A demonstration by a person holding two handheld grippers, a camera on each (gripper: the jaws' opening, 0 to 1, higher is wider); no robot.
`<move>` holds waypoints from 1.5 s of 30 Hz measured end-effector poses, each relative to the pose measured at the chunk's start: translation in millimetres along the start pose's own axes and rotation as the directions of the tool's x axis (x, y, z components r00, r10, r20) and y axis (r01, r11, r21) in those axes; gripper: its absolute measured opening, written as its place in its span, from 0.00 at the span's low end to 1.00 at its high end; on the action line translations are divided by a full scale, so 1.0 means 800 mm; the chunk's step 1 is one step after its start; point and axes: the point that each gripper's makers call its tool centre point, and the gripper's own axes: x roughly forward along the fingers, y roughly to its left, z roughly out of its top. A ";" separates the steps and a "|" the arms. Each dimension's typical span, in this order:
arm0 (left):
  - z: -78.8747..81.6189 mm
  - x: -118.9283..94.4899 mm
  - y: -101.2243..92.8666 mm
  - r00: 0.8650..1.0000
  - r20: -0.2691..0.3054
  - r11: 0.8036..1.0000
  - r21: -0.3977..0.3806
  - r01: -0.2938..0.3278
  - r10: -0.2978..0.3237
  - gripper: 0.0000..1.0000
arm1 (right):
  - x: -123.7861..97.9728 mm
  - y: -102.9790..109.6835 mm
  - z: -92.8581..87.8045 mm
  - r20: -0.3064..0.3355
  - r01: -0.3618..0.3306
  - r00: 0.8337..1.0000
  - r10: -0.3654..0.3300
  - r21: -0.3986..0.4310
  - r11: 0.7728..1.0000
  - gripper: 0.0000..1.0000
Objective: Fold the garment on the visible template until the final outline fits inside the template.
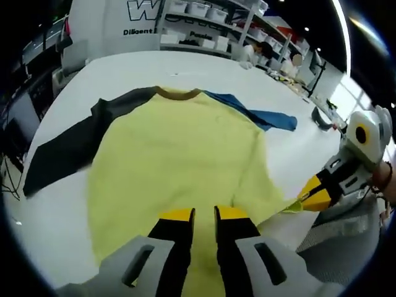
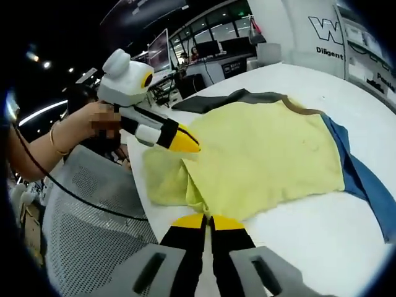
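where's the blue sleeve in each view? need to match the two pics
Left gripper view: the blue sleeve runs from the brown collar toward the upper right, flat on the white table.
Right gripper view: the blue sleeve lies at the right edge, slanting down past the yellow body's right side.
Shared landmark: the brown collar, where blue meets yellow.

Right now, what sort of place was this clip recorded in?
Probably a large lab or workshop hall, not a home: the yellow garment lies on a broad white table, shelving with white bins stands behind it, and desks with monitors sit under ceiling strip lights.
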 end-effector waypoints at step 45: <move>-0.075 -0.069 0.068 0.986 -0.063 0.980 -0.114 -0.163 0.157 0.43 | -0.077 -0.075 -0.148 -0.267 0.093 0.959 -0.091 -0.007 0.996 0.00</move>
